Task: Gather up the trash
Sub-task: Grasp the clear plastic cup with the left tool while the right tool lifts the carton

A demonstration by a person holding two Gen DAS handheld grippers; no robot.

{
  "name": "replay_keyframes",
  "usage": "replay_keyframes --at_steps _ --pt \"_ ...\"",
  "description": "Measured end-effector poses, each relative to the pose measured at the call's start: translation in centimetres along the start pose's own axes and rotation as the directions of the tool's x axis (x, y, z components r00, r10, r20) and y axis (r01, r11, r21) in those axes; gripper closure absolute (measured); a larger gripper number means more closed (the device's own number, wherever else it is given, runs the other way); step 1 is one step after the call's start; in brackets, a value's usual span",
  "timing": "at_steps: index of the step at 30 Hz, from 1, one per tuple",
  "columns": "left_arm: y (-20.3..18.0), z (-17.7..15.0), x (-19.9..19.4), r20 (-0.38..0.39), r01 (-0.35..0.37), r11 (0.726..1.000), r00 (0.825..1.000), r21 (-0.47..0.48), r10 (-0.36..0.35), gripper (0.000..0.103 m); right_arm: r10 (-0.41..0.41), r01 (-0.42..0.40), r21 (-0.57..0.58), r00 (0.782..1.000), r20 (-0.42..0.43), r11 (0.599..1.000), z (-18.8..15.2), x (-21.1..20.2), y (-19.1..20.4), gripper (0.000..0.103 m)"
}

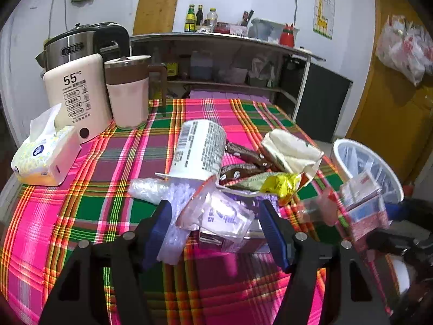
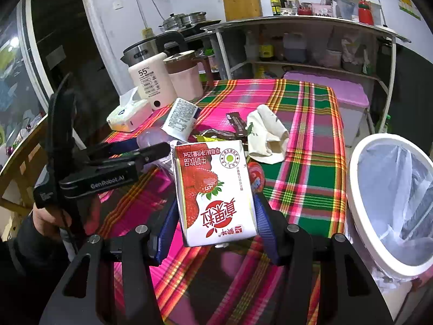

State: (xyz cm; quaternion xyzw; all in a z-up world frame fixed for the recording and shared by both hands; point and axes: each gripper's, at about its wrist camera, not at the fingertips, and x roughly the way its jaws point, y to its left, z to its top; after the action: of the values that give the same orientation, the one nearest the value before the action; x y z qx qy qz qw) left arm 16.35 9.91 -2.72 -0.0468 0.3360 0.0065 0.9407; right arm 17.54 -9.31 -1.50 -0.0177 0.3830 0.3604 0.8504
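Right now right tongs (image 2: 213, 224) clamp the strawberry milk carton (image 2: 213, 189), so carry it level over the bin (image 2: 360, 197) at frame right; left tongs (image 1: 216, 227) gape around a clear wrapper (image 1: 219, 214), unpinched.

**Colours on and around your table**

You have a plaid tablecloth (image 2: 303, 124) of pink, green, yellow and orange under both grippers. Between your right gripper's (image 2: 213, 216) blue pads sits a white carton (image 2: 213, 189) printed with red strawberries. Right of it stands a white bin (image 2: 360, 203) with a clear liner. Ahead of your left gripper (image 1: 213, 216) lie a white cup (image 1: 197, 149), brown wrappers (image 1: 243, 157) and a yellow wrapper (image 1: 281, 184).
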Motion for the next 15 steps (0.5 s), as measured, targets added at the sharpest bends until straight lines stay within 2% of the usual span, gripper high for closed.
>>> replay_keyframes --at_steps 1,9,15 --pt "-0.1 -0.1 0.2 -0.008 -0.008 1.000 1.000 0.004 0.008 0.048 -0.001 0.001 0.003 1.000 0.001 1.000 -0.1 -0.1 -0.1 0.047" --pt "-0.3 -0.3 -1.1 0.004 -0.013 0.999 1.000 -0.036 0.013 0.049 -0.019 0.019 0.028 1.000 0.024 0.999 -0.6 -1.5 -1.1 0.047" --pt "-1.0 0.0 -3.3 0.032 0.015 0.998 0.999 -0.066 -0.013 0.049 -0.040 0.038 0.056 0.998 0.046 0.998 -1.1 -3.0 -1.8 0.047"
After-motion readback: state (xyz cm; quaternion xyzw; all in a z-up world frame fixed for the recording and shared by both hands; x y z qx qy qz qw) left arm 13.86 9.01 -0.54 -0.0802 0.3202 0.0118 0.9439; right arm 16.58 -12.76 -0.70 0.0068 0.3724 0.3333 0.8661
